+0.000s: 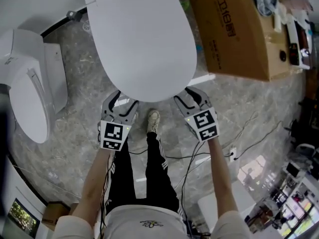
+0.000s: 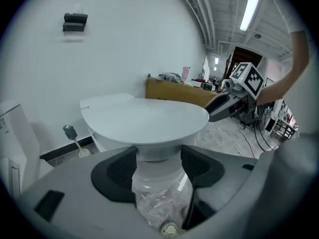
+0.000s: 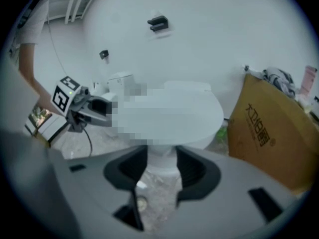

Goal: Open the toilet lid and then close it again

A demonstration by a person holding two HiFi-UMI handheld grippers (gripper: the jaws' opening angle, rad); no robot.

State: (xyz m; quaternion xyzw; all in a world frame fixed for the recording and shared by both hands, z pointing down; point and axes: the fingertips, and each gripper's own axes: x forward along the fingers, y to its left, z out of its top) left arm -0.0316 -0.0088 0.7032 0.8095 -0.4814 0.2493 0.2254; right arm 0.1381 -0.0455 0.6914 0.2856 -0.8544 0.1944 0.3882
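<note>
The white toilet lid (image 1: 139,39) lies flat and closed over the bowl, filling the top middle of the head view. My left gripper (image 1: 122,102) sits at the lid's front-left edge and my right gripper (image 1: 189,97) at its front-right edge, both just below the rim. In the left gripper view the lid (image 2: 144,118) spreads above my open left gripper (image 2: 158,158), with the pedestal showing in the gap. In the right gripper view the lid (image 3: 189,116) is above my open right gripper (image 3: 162,163). Neither holds anything.
A second white toilet (image 1: 30,93) stands at the left. A large cardboard box (image 1: 234,29) stands right of the toilet. Cables (image 1: 239,138) trail over the marble floor at the right. The person's shoe (image 1: 153,119) is between the grippers.
</note>
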